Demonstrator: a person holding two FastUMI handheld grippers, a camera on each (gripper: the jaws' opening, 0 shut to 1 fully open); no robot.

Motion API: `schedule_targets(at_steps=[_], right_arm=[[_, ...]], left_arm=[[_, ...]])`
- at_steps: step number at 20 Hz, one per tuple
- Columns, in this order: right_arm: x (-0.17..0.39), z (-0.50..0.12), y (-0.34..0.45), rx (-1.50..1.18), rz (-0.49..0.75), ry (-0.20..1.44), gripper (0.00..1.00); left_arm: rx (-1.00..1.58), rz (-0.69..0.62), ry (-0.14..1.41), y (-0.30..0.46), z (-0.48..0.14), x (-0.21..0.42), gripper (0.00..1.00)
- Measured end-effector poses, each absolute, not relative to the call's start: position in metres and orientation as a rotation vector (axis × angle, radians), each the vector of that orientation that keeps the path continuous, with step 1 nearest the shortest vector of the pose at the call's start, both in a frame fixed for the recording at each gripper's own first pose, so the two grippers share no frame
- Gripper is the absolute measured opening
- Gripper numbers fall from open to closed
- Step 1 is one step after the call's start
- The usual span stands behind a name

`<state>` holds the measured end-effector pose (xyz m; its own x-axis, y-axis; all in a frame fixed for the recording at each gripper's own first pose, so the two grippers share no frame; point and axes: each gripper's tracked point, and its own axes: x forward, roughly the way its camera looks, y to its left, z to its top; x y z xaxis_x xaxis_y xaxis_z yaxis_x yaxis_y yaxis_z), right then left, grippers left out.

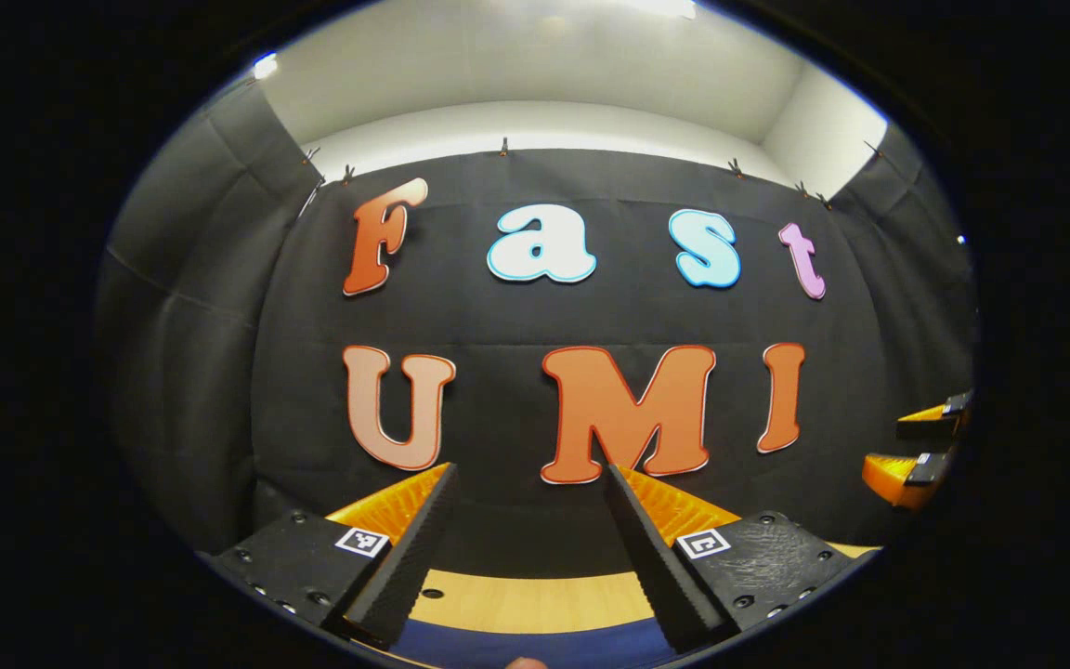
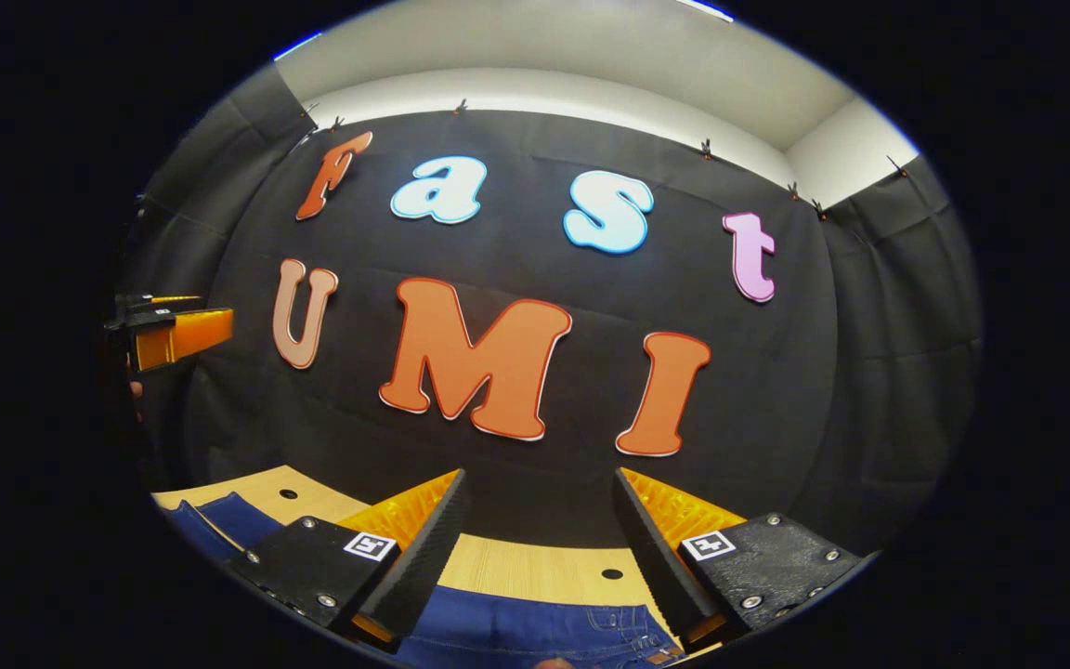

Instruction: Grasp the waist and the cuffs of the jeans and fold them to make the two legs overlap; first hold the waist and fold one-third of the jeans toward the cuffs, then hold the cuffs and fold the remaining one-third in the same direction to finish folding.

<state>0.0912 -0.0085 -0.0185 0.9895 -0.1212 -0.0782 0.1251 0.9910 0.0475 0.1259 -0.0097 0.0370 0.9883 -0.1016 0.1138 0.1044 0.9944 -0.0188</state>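
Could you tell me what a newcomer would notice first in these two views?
Probably the blue jeans lying on the wooden table, low in the right gripper view. Above them the right gripper is open and raised; the left gripper is open too.

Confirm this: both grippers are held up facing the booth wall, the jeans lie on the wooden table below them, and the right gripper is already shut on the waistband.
Not quite. In the right gripper view the right gripper is open, its fingers spread above the jeans and gripping nothing. The rest holds: both face the wall, the left gripper too, with the jeans on the wooden table.
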Motion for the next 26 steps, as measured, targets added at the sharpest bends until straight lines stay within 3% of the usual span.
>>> schedule_targets(at_steps=[2, 6, 13, 23, 26], right_arm=[[0.088, -0.031, -0.017, 0.067, -0.145, 0.100, 0.99], [0.085, -0.050, -0.027, 0.109, -0.169, 0.109, 0.96], [0.073, -0.125, -0.049, 0.131, -0.212, 0.333, 0.96], [0.014, -0.259, -0.063, 0.469, -0.304, 0.832, 0.97], [-0.009, -0.279, -0.066, 0.528, -0.356, 0.923, 0.97]], left_arm=[[-0.040, -0.070, -0.085, 0.007, 0.017, 0.116, 0.98], [-0.007, -0.006, -0.027, 0.052, -0.025, 0.101, 0.98], [-0.036, 0.132, 0.252, 0.147, -0.123, 0.084, 0.97], [-0.535, 0.269, 0.974, 0.214, -0.328, 0.008, 0.98], [-0.715, 0.330, 1.109, 0.239, -0.364, -0.010, 0.98]])
